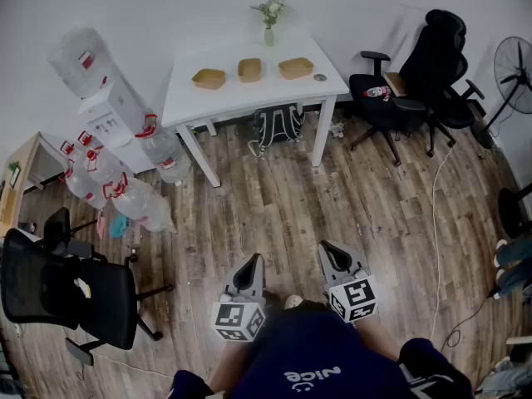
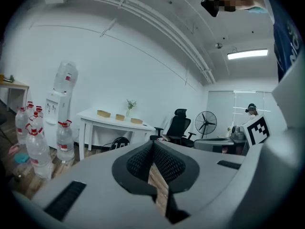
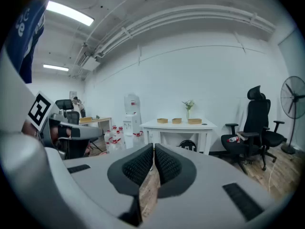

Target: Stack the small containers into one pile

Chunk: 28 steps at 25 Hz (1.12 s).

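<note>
The left container (image 1: pixel 209 78), the middle container (image 1: pixel 249 70) and the right container (image 1: pixel 296 67) sit apart in a row on the white worktop (image 1: pixel 249 96) at 12 o'clock in the head view. The left hand-held gripper (image 1: pixel 252 264) and the right hand-held gripper (image 1: pixel 330 250) are at 6 o'clock over the wood floor (image 1: pixel 283 198), well apart from the worktop. Both have their jaws pressed together, with nothing between them.

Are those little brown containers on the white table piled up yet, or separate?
Separate: the three containers lie side by side on the white table, gaps between them, none on another.
</note>
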Each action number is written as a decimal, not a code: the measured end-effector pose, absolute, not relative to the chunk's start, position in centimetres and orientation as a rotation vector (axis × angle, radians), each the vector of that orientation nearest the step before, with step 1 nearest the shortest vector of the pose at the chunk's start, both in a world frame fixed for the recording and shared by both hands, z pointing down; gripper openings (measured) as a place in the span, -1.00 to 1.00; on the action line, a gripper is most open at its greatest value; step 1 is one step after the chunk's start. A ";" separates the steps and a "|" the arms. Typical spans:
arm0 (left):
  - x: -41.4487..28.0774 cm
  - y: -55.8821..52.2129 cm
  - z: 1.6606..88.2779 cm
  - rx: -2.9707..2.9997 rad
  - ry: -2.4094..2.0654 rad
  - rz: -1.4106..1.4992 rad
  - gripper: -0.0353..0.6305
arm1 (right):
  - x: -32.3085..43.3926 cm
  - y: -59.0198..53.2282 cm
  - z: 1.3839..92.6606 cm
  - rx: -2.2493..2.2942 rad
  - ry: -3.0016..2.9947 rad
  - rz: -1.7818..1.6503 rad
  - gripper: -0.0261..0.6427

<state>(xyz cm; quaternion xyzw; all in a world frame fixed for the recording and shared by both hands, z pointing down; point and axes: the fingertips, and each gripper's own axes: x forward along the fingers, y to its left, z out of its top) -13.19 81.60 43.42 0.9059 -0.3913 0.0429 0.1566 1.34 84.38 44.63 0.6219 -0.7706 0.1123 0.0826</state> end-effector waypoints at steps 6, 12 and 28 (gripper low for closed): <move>-13.2 82.4 44.0 2.596 -1.122 0.140 -0.84 | 1.9 84.8 44.0 1.881 -2.295 0.295 -0.77; -13.3 82.8 44.3 2.554 -1.148 0.113 -0.84 | 1.8 85.4 45.2 1.853 -2.310 0.367 -0.76; -14.3 75.6 46.5 2.531 -1.080 0.134 -0.83 | 0.9 79.3 47.4 1.886 -2.253 0.448 -0.76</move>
